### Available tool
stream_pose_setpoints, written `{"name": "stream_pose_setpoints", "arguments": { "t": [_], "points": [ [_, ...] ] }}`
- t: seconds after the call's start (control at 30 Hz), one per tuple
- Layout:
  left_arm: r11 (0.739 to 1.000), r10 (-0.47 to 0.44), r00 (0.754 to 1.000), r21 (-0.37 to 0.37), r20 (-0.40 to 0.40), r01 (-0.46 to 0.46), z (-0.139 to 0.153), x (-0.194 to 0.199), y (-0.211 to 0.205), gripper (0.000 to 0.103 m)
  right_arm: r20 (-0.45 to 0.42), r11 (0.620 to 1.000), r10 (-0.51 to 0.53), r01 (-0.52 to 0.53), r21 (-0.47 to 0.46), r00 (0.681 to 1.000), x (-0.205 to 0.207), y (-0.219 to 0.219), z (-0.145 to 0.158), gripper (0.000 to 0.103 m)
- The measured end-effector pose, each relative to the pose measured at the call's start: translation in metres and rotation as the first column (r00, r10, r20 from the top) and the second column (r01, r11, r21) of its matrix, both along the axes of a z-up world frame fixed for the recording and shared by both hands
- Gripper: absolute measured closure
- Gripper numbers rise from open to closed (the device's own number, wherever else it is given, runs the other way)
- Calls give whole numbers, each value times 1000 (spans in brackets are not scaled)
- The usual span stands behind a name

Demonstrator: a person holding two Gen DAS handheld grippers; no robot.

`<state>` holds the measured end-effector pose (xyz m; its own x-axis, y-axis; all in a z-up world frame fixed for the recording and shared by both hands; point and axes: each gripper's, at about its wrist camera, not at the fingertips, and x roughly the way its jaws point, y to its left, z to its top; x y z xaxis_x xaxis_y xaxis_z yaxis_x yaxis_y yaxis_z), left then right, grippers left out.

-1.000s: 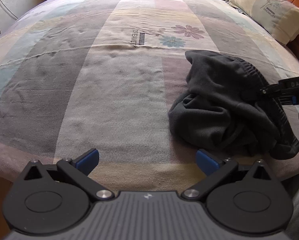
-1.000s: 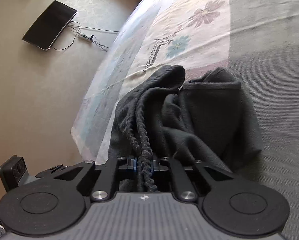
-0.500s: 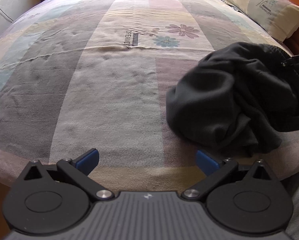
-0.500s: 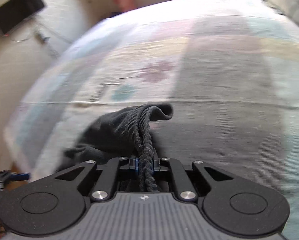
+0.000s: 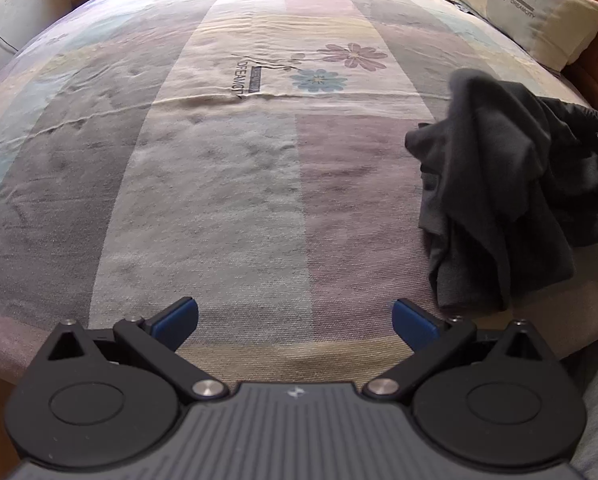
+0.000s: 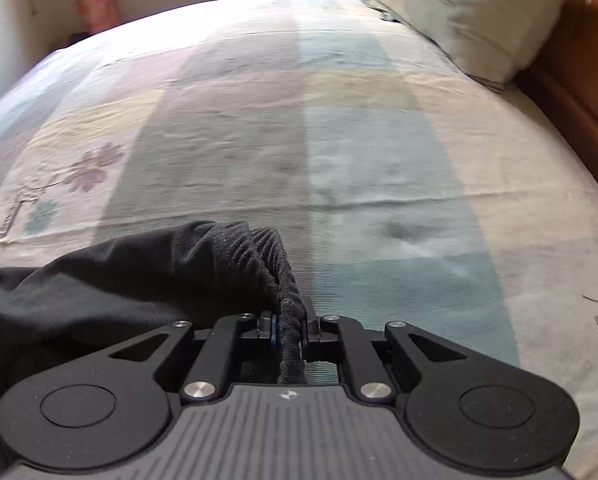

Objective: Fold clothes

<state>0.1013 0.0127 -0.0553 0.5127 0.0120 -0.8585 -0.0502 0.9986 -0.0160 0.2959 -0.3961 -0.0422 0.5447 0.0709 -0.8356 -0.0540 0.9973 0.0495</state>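
A dark grey garment [image 5: 495, 200] hangs bunched over the right side of the bed, its lower folds touching the bedspread. My right gripper [image 6: 290, 326] is shut on the garment's ribbed elastic waistband [image 6: 287, 292], and the cloth [image 6: 119, 276] trails off to the left below it. The right gripper's tip shows at the far right edge of the left wrist view. My left gripper [image 5: 295, 318] hovers open near the bed's front edge, left of the garment, with nothing between its blue pads [image 5: 177, 314].
A patchwork bedspread [image 5: 227, 168] with a flower print [image 5: 339, 64] covers the bed. A cream pillow [image 5: 527, 8] lies at the back right against a wooden headboard [image 6: 579, 72]. A wall and pink curtain [image 6: 93, 0] stand behind the bed.
My right gripper has lifted the waistband and carried it to the right and further over the bed, dragging the garment with it. The garment now hangs stretched instead of lying heaped. The left gripper stayed open.
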Motion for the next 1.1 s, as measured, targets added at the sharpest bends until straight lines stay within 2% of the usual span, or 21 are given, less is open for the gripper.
{"name": "stream_pose_setpoints", "arguments": {
  "t": [0.13,0.3,0.53,0.6,0.7,0.77,0.87,0.9,0.93,1.03,1.1],
  "points": [
    [1000,-5,1000,5,-4,6,0,2,-3,1,-40,995,-90,88,-38,995,10,-22,-16,90],
    [1000,-11,1000,13,-8,12,0,3,-6,1,-75,993,-115,115,-1,991,13,-36,-42,90],
    [1000,-21,1000,13,-12,21,-1,4,-11,1,5,990,-139,139,32,990,17,-45,-23,90],
    [1000,-24,1000,12,-13,24,-2,4,-13,1,-1,993,-118,118,24,993,23,-45,-23,89],
    [1000,-30,999,9,-14,30,-2,3,-14,1,-30,993,-109,107,-52,994,23,-39,-26,79],
    [999,-33,999,8,-9,33,-1,3,-13,1,-1,992,-108,107,-71,994,14,-37,-19,78],
    [999,-46,999,9,5,46,1,4,-13,1,66,990,-116,120,-69,991,-7,-35,0,67],
    [998,-61,998,14,12,60,2,4,-14,1,88,991,-111,118,-68,990,-15,-33,8,58],
    [997,-75,997,19,20,75,3,5,-16,1,108,992,-103,110,-65,989,-23,-31,15,54],
    [990,-142,989,27,49,141,10,7,-27,1,138,999,-45,47,-14,989,-49,-17,32,51],
    [983,-186,980,26,72,184,16,8,-35,1,136,1000,1,-4,22,991,-66,-2,33,41]
  ]
}}
